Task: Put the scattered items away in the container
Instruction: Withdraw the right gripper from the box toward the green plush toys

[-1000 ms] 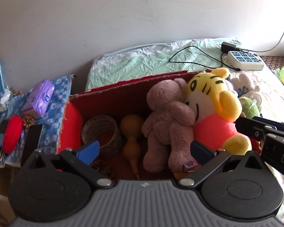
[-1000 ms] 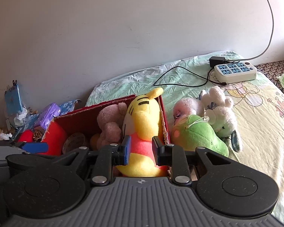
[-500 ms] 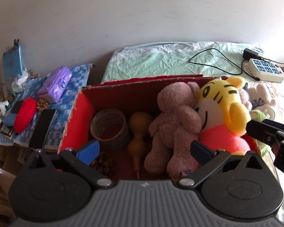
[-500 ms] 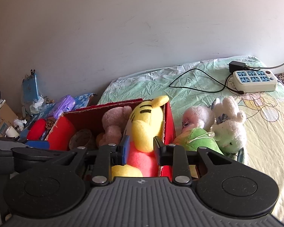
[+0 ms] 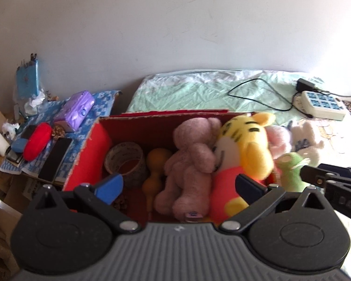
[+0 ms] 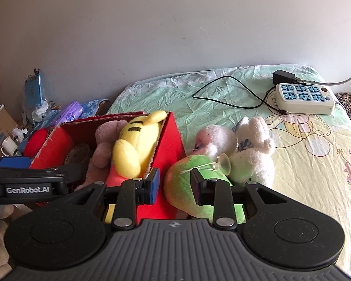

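Note:
A red cardboard box (image 5: 91, 159) (image 6: 170, 145) sits on the bed and holds a yellow tiger plush (image 5: 245, 145) (image 6: 138, 140), a pink-brown bear (image 5: 194, 159), a tape roll (image 5: 126, 161) and a gourd (image 5: 156, 164). Just right of the box lie a green plush (image 6: 182, 182) (image 5: 290, 171), a white plush (image 6: 252, 154) and a pink-white plush (image 6: 213, 138). My left gripper (image 5: 179, 186) hangs wide open over the box, empty. My right gripper (image 6: 174, 182) is narrowly open above the box's right wall and the green plush, its pads pressing on nothing.
A power strip (image 6: 304, 98) with a black cable lies far back on the green sheet. Left of the box, a side table with a blue cloth (image 5: 98, 112) carries a purple tissue pack (image 5: 74, 110), a red case (image 5: 37, 140), a phone and a mug.
My right gripper slid right, off the yellow tiger and onto the box's right wall and green plush, its jaws a little wider. The left gripper shifted left and stayed open.

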The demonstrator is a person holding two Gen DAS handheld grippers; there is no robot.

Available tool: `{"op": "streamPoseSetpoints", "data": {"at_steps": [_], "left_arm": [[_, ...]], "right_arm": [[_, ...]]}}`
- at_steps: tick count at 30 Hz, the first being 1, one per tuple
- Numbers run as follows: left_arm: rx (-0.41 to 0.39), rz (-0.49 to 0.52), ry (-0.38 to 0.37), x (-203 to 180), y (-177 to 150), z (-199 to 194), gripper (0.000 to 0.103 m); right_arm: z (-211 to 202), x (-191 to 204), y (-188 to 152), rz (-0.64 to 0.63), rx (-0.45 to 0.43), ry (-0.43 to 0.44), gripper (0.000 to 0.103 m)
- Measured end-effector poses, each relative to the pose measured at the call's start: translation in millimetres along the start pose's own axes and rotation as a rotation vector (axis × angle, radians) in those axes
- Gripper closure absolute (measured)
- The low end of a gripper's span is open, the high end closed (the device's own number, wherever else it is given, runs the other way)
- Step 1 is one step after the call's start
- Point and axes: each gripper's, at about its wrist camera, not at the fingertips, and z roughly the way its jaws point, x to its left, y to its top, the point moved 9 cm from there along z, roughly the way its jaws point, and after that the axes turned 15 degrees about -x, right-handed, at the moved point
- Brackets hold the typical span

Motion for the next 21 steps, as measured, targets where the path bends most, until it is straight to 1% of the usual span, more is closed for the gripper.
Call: {"op": "streamPoseSetpoints", "data": {"at_steps": [9,11,13,15,18,21], "left_arm": [[-0.003,-0.019,-0.068,-50.1,-5.7,-14.7,0.001],[-0.021,-0.005,-0.097,-63.5,-2.6,-18.6,0.001],[-0.038,0.019,-0.122,-75.3,0.0,-21.0,0.001],[-0.044,0.034,-0.160,-88.3,1.6,-22.0,0.001],[-0.049,0.038,-0.234,-108.8,3.4,-21.9,0.002],[-0.049,0.051,-0.287,-126.5,1.7,-21.4,0.003]], "right_arm": [[-9.1,-41.9,-11.1,-0.031,0.051,-0.052,0.071],[-11.4,-50.7,-13.0,-0.026,0.055,-0.065,0.070],[-13.8,-59.6,-13.7,-0.018,0.055,-0.085,0.067],[-15.2,-69.1,-14.8,-0.011,0.059,-0.109,0.065],[-17.4,-84.3,-16.6,-0.003,0.067,-0.127,0.064],[-18.6,-104.8,-17.3,0.031,0.065,-0.149,0.064]]}}
